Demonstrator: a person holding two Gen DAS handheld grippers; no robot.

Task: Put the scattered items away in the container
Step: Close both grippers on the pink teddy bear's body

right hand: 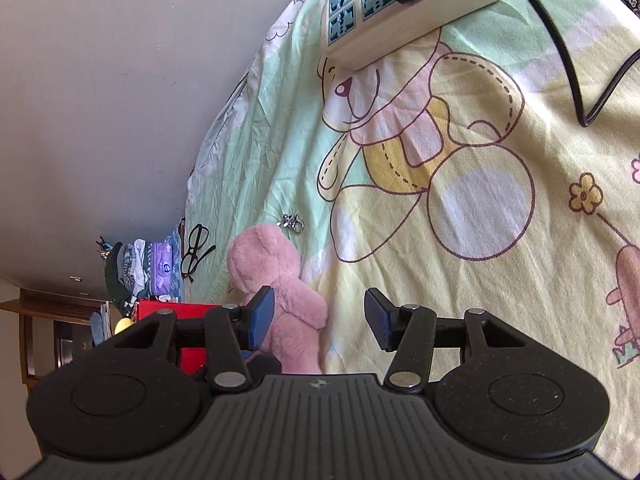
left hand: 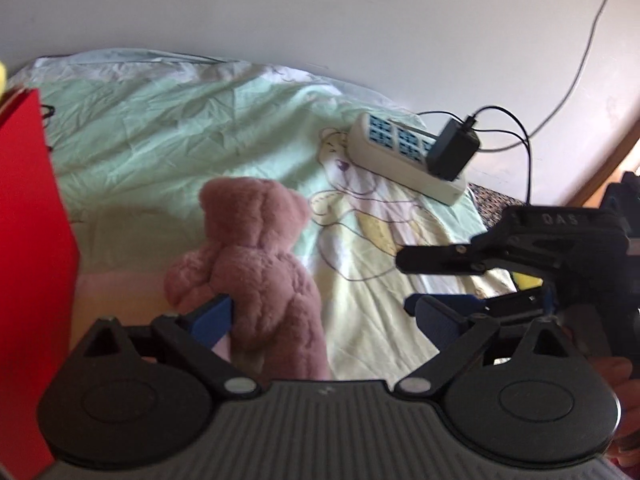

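Pink teddy bear between the left tongs, on the bed

Left tongs [left hand: 324, 316] stood apart around the pink teddy bear [left hand: 260, 264], beside the red container [left hand: 28, 240]. Right tongs [right hand: 320, 320] stood apart, empty.

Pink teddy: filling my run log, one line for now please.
pink teddy on bedsheet | left hand-held gripper open around it | right hand-held gripper open, empty | red container beside

R gripper [right hand: 320, 320] jaws wide apart over cartoon-print bedsheet [right hand: 500, 200]. Pink teddy [right hand: 280, 280] by left pad, contact unclear. Red box [right hand: 176, 312] behind it. Glasses [right hand: 196, 252], key clip [right hand: 292, 222] farther off; power strip [right hand: 400, 20] at top w/ black adapter.
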